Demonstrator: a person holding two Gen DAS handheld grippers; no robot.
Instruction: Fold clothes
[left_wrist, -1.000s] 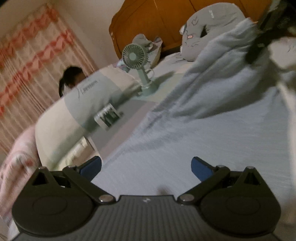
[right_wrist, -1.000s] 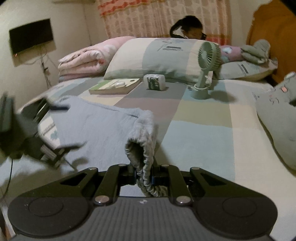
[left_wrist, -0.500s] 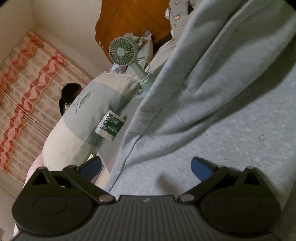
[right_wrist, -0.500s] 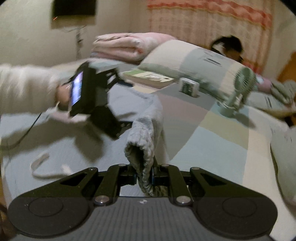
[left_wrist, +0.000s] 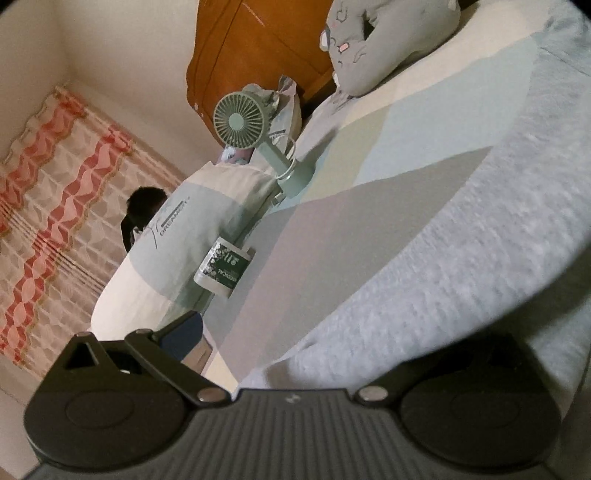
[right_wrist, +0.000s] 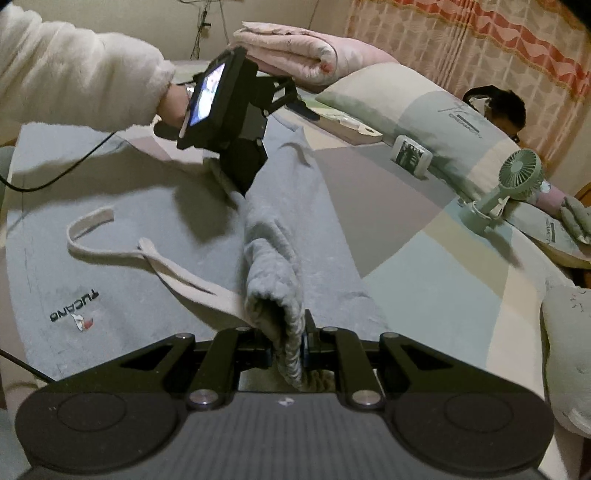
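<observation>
Sweatshirt (right_wrist: 147, 266) pinched at its ribbed cuff (right_wrist: 280, 317) in the right gripper (right_wrist: 290, 350), jaws closed tight on the knit. From that grip outward, grey sleeve stretched away over the body of the garment toward the left gripper (left_wrist: 291, 339). In the left wrist view, jaws of that one spread wide, one blue pad bare and the other hidden under draped grey fabric; nothing visibly clamped. Behind it, a cream fleece cuff of the person's arm (right_wrist: 74, 74).

Body of the garment spread flat, logo up, on the near left part of the bed (right_wrist: 424, 295), with a cream drawstring (right_wrist: 177, 269) looped loose across the chest. Farther right, well apart from the cloth: a small green fan (right_wrist: 517, 177), a pillow (right_wrist: 424, 110).

Judged early in the fold: garment laid out, one sleeve apparently being brought across the front. Still to do, by the look of it: laying that sleeve down, the other sleeve, tucking the drawstring, folding the body.
</observation>
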